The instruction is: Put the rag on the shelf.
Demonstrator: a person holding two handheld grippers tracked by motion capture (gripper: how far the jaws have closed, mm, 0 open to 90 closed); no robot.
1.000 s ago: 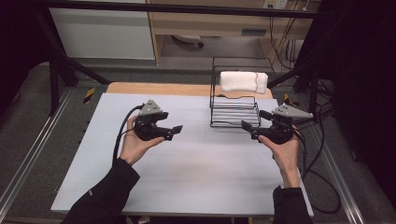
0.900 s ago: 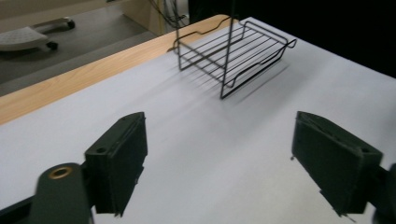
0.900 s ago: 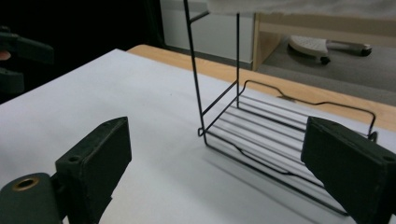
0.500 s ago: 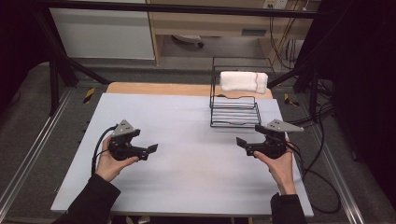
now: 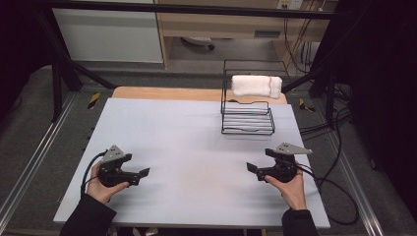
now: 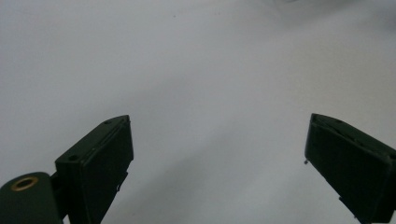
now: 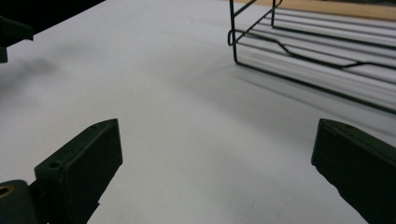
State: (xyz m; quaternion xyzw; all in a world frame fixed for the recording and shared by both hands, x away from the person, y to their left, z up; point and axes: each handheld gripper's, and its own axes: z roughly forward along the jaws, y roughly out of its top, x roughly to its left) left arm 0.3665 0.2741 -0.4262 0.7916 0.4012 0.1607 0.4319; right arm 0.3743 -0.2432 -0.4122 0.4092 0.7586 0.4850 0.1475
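A: Where's the rack [image 5: 247,117]?
B: Far right of table [image 5: 187,128], rolled towel [image 5: 256,85] on its upper tier.
A: And the hands?
B: Left hand-held gripper [image 5: 142,173] near-left edge, right hand-held gripper [image 5: 252,168] near-right, in front of rack. Well apart, jaws facing inward.

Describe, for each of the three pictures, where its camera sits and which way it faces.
High view: above the near table edge, facing forward and down; both forearms, left gripper, right gripper.
Left gripper view: between open jaws, onto the bare white table.
Right gripper view: between open jaws, toward the wire rack.
Shared: the rack shows from above too.
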